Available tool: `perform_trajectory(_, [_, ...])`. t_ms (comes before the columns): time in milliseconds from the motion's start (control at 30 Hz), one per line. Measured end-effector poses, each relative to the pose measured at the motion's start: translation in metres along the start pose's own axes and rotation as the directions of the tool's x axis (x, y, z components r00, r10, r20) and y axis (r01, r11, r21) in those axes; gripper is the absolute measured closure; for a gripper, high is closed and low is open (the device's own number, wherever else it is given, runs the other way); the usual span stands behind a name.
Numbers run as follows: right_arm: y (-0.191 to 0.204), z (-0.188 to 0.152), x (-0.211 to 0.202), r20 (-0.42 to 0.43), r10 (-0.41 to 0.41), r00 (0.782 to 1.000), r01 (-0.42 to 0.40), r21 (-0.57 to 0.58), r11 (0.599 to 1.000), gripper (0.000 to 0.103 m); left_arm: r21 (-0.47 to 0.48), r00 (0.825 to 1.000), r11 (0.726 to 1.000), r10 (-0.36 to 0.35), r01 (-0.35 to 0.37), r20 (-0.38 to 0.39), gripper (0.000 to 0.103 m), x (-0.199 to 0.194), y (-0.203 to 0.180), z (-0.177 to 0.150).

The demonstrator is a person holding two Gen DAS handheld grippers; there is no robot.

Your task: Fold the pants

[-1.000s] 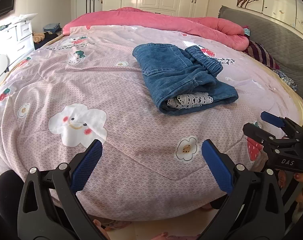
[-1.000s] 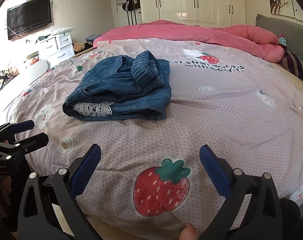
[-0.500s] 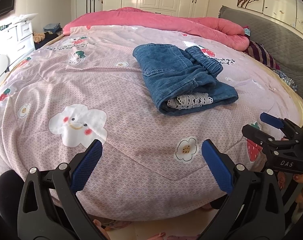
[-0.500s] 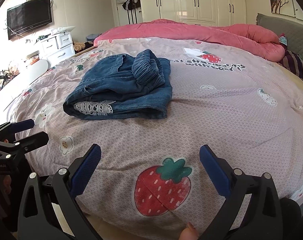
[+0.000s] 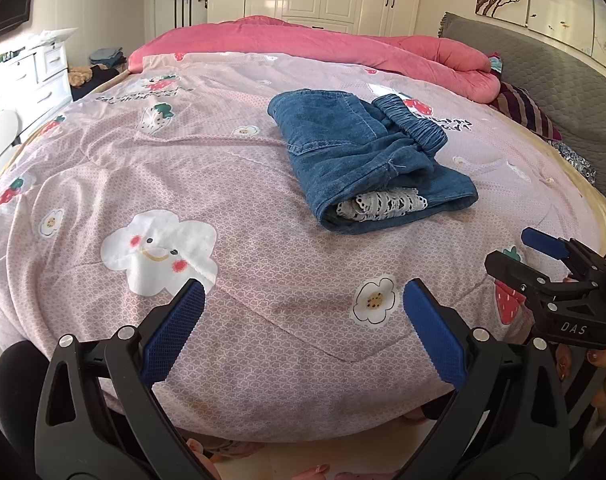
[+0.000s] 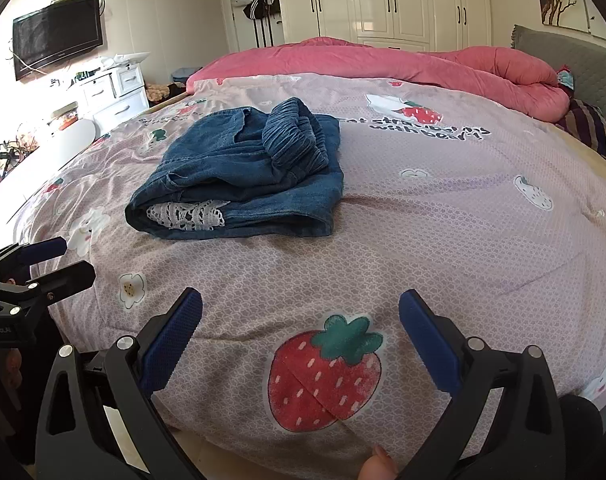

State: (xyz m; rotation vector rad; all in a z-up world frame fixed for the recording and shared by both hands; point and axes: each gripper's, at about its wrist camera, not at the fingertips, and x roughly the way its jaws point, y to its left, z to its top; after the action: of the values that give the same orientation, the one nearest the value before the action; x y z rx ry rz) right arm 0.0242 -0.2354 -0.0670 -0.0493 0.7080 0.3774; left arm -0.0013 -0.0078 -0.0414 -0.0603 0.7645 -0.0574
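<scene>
The blue denim pants [image 5: 363, 160] lie folded into a thick bundle on the pink quilt [image 5: 183, 168], white lace trim showing at the near end and the elastic waistband on top. In the right wrist view the pants [image 6: 243, 184] sit left of centre on the quilt [image 6: 443, 220]. My left gripper [image 5: 303, 300] hovers open over the bed's near edge, well short of the bundle. My right gripper [image 6: 301, 312] is open too, above a strawberry print, with nothing between its fingers. Each gripper shows in the other's view: right gripper [image 5: 519, 254], left gripper [image 6: 69, 258].
A pink duvet [image 5: 343, 44] is heaped along the far side of the bed. A grey headboard [image 5: 543, 68] stands at right, white drawers [image 6: 115, 92] and a wall TV [image 6: 57, 36] at left, wardrobes [image 6: 383, 0] at the back. A fingertip [image 6: 377, 466] shows at the bottom edge.
Both grippers have drifted very slightly; the pants stay still on the quilt and both grippers remain open.
</scene>
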Motion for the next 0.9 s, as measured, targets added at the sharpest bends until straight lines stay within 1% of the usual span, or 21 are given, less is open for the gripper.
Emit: perform_trajectory(900, [-0.0003,0.0005,0.0006,-0.002,-0.005,1.0,0.005,0.003,1.0,0.005,0.005,1.0,1.0,0.006,-0.006,0.002,0.009,-0.0007,-0.0008,0.0001])
